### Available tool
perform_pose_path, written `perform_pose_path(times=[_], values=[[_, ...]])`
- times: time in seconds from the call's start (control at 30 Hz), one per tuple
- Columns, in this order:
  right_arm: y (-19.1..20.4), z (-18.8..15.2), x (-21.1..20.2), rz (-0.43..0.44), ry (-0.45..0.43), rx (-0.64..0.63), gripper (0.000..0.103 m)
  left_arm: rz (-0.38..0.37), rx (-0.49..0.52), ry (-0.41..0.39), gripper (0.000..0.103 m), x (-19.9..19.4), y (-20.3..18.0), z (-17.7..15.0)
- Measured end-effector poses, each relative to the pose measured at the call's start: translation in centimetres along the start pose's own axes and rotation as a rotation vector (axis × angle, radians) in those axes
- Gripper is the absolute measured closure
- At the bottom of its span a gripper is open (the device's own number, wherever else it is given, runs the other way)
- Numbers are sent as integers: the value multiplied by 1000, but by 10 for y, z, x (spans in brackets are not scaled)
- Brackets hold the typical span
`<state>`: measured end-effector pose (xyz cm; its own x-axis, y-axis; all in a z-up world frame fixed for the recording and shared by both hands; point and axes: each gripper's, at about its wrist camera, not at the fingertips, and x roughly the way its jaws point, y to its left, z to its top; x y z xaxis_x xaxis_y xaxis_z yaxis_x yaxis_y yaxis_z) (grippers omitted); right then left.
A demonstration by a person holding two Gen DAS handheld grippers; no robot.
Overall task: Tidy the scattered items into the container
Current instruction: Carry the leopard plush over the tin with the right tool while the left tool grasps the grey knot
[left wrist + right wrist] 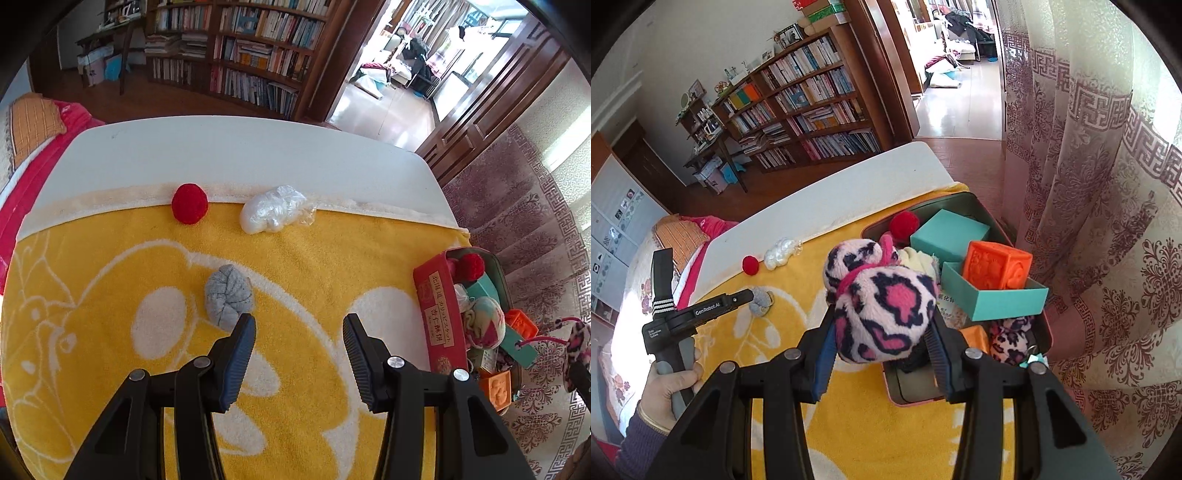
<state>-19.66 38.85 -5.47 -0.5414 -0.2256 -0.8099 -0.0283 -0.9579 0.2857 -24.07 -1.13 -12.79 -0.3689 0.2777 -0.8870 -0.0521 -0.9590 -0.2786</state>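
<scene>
While clamped on leopard plush point(886, 314), hangs right claw point(882, 354) beside container point(1043, 332); left claw point(299, 354) apart, empty, near grey sock ball point(229, 297).

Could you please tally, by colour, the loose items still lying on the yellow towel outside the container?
Red: 1, the red pom-pom
White: 1, the white plastic bag wad
Grey: 1, the grey rolled sock
Total: 3
Not counted: the leopard-print plush toy, gripped in the right claw.

Sock ball point(229, 297) on towel point(295, 266), container point(437, 310) right (table edge)
</scene>
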Motion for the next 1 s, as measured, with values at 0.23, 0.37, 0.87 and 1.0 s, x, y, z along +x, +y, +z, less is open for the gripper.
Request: perform_pose_path(times=[0.23, 0.37, 0.87, 1.0], values=[[-32, 33, 10, 1, -15, -16, 54, -87, 91, 11, 52, -16, -83, -26], [-42, 41, 19, 20, -3, -26, 54, -150, 141, 49, 52, -9, -132, -44], [-57, 45, 37, 79, 49, -84, 54, -181, 220, 126, 27, 31, -207, -73], [-56, 44, 36, 93, 48, -82, 54, -166, 207, 105, 27, 24, -197, -71]])
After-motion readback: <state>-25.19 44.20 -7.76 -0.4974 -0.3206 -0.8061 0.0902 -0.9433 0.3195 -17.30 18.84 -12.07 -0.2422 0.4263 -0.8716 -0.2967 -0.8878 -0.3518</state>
